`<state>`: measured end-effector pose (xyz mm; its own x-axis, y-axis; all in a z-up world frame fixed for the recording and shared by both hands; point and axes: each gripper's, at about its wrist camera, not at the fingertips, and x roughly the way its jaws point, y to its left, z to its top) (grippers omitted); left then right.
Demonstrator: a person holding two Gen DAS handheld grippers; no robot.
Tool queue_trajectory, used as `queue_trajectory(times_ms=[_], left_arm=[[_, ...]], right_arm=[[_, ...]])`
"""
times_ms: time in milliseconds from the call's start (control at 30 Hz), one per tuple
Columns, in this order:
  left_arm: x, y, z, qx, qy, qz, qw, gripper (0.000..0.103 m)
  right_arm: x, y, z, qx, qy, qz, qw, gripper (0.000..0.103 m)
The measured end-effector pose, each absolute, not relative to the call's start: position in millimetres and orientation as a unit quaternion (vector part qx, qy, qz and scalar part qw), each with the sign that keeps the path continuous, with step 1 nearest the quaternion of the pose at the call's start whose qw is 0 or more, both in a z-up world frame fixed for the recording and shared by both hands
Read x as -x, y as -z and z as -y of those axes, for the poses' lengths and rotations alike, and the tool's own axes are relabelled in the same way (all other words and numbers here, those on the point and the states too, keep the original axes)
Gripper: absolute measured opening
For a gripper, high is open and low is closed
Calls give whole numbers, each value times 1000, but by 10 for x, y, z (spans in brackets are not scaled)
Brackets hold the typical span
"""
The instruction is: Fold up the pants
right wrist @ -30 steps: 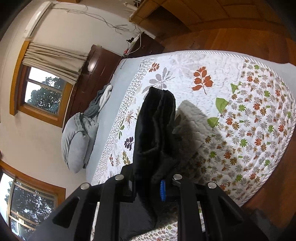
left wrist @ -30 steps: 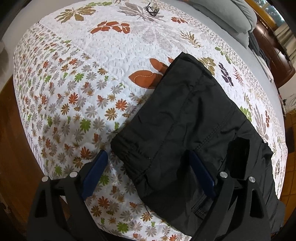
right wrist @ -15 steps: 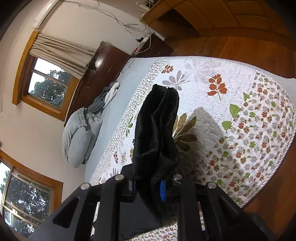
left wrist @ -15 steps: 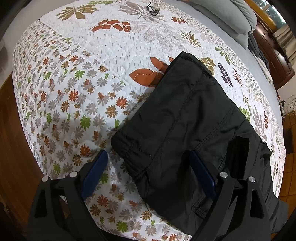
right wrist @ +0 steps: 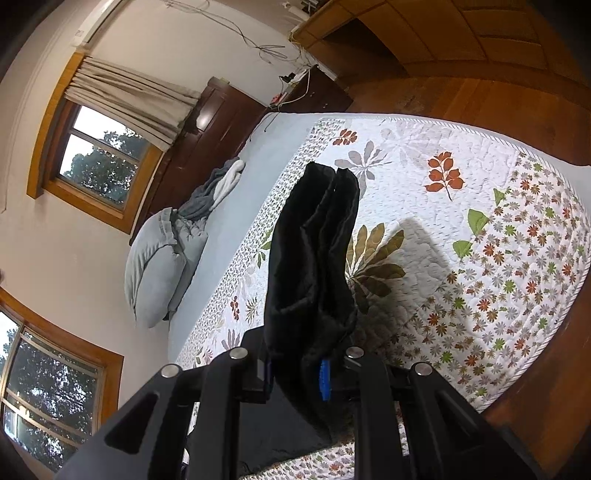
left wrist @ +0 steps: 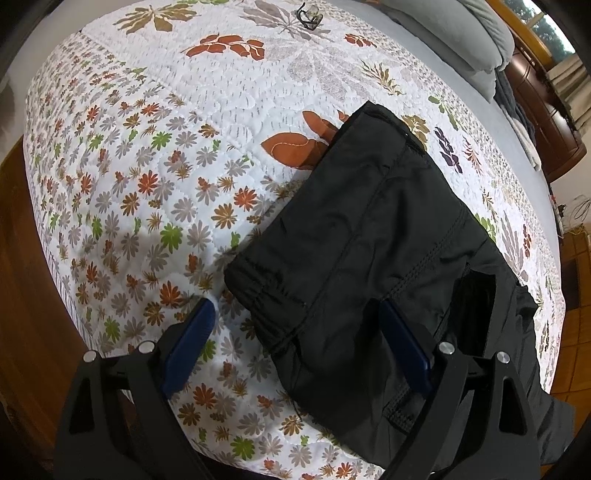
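Left wrist view: the black pants point(left wrist: 369, 258), already folded into a compact stack, lie on the floral quilt point(left wrist: 166, 166) near the bed's edge, elastic waistband toward the camera. The left gripper point(left wrist: 295, 347) hovers above that waistband corner with its blue pads point(left wrist: 188, 347) spread wide and holding nothing; one pad stands over bare quilt, the other over the cloth. Placed this way, it appears ready to pin or catch the near corner while the other hand works. A pair of eyeglasses point(left wrist: 308, 16) lies far up the quilt, well apart from the garment.

Right wrist view: the right gripper point(right wrist: 295, 369) has its jaws drawn nearly together on a thick bundle of the pants' fabric, which rises in front of the lens in several layers and throws a shadow on the quilt beyond. Holding the layers pinched together probably keeps the fold from sliding open as the stack's end is lifted, whether for a further fold or for moving it. Grey pillows point(right wrist: 159, 273) and crumpled clothing point(right wrist: 218, 188) rest on the grey sheet beyond, beside a dark wooden cabinet point(right wrist: 207, 122).
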<state>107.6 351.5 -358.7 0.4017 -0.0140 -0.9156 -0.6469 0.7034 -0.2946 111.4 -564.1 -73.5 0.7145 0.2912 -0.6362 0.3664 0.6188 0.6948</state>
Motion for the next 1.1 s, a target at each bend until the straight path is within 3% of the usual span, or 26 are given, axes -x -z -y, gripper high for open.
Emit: queue_trajectory(times_ms=[1100], left_arm=[[-1003,3555,-3515,344,-198,-501,769,90]], right_arm=[[-1187,462,5312,-388,5,-384,838,18]])
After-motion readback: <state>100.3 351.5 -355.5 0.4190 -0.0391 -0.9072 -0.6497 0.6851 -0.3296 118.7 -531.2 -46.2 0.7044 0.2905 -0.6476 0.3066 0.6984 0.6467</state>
